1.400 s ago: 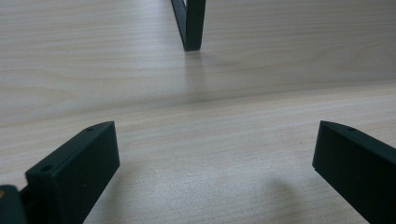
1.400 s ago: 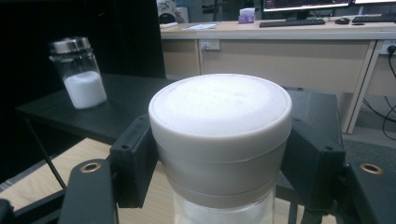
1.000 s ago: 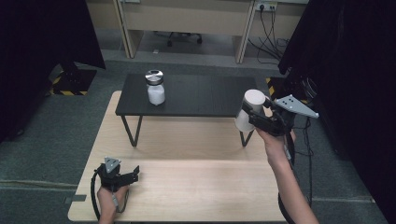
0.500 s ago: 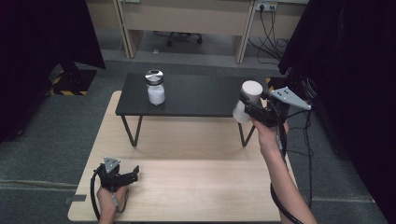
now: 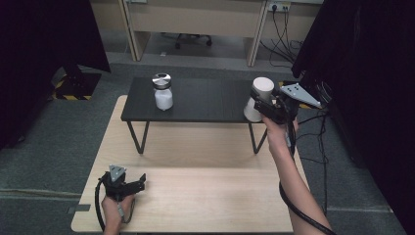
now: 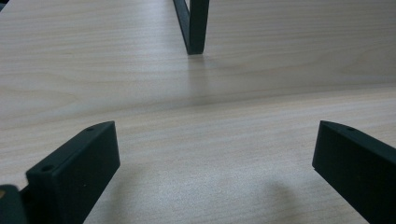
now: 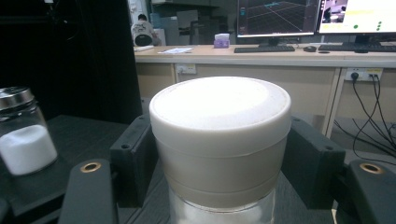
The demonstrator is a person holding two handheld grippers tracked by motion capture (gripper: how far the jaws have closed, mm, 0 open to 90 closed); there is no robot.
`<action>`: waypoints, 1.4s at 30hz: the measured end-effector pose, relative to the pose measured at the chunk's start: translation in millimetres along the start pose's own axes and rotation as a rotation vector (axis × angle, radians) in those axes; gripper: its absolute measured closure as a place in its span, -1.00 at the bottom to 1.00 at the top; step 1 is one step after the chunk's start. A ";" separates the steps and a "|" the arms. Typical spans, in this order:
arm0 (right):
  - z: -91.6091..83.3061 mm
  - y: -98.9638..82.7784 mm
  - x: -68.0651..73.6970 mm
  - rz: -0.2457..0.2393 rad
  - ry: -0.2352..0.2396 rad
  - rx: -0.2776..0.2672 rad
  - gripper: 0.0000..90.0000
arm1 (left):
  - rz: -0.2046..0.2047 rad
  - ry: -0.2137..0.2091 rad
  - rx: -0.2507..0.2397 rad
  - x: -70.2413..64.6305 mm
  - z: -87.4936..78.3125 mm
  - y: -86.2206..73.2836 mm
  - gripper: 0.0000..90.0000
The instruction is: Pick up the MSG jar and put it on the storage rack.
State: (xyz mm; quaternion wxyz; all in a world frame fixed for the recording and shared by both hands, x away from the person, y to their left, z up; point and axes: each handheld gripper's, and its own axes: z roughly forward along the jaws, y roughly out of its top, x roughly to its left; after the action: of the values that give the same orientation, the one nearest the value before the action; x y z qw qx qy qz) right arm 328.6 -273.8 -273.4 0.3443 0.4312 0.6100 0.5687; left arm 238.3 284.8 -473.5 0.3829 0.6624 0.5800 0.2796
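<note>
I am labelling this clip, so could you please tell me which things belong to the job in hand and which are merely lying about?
In the job:
- white-lidded jar, clamped in the right gripper
- black shelf table

Lying about:
- steel-lidded jar of white powder
- left gripper, open on the wooden table

Our right gripper (image 5: 258,104) is stretched far forward on a nearly straight arm, jaws clamped. Our left gripper (image 5: 139,180) rests low near us, jaws spread wide, seemingly lying on its side.
</note>
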 end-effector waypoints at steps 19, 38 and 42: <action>38.3 3.0 -2.5 0.017 -0.041 -0.012 -0.26 | -0.003 -0.003 -0.006 0.6 -0.2 -0.8 -1.00; 48.7 -3.4 -3.1 -0.003 -0.036 -0.027 -0.26 | -0.002 -0.003 -0.003 0.6 0.1 -0.5 -1.00; 48.7 -3.2 -3.1 -0.005 -0.036 -0.026 -0.26 | -0.004 -0.004 -0.003 0.7 0.2 -0.4 -1.00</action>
State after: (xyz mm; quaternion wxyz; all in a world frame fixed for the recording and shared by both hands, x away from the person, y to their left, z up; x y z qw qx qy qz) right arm 373.8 -257.3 -282.4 0.3621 0.4353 0.5975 0.5679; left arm 238.3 285.5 -473.9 0.3854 0.6613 0.5802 0.2785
